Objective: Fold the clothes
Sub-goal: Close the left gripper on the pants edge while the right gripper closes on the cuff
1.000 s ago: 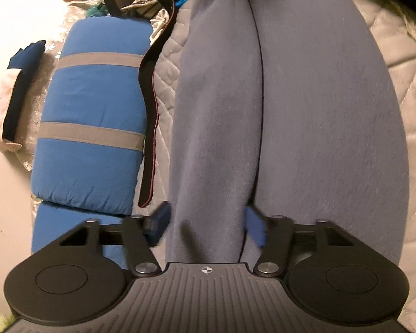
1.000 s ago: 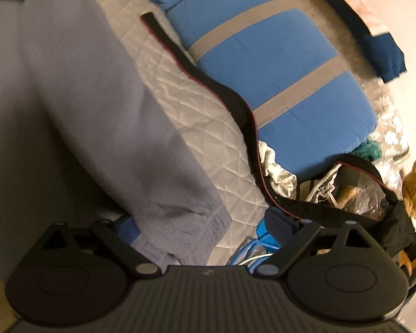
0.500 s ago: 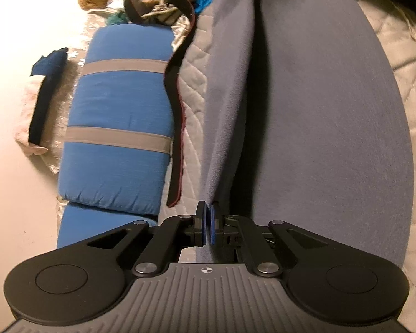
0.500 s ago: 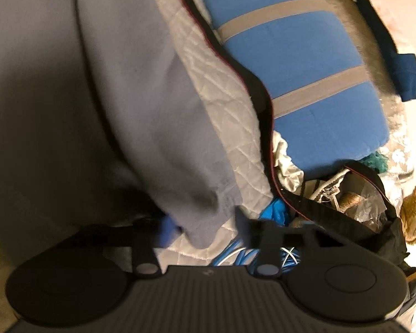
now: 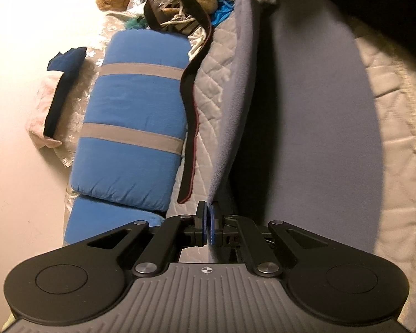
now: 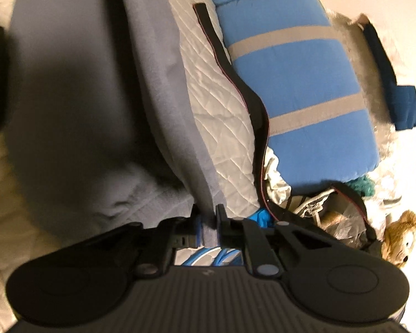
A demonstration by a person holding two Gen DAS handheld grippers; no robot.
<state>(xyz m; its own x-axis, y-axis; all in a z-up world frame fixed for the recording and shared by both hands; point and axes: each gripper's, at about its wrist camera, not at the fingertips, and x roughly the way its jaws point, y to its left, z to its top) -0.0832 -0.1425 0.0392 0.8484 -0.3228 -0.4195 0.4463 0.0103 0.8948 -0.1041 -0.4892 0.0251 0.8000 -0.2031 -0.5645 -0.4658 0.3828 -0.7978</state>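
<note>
Where a second ago both claws stood wide open around the cloth, each is now pinched closed on an edge of the grey-blue fleece garment point(image 5: 305, 127). Going left to right in the left wrist view: a folded navy and pink cloth point(image 5: 55, 102) lies by the pale wall, then a bright blue cushion with two grey bands point(image 5: 133, 127), then a long black strap with red edging point(image 5: 190, 127), then the white quilted bedcover point(image 5: 210, 116), then the garment. The left gripper point(image 5: 208, 226) has its blue pads pressed together on a raised fold of the fleece, which rises off the bedcover as a thin ridge running straight away from the camera. The garment's long axis runs along the bed, parallel to the strap and cushion. In the right wrist view the right gripper point(image 6: 207, 229) clamps the garment's ribbed hem end, lifted since earlier. A brown teddy bear point(image 6: 399, 238) sits at far right.
</note>
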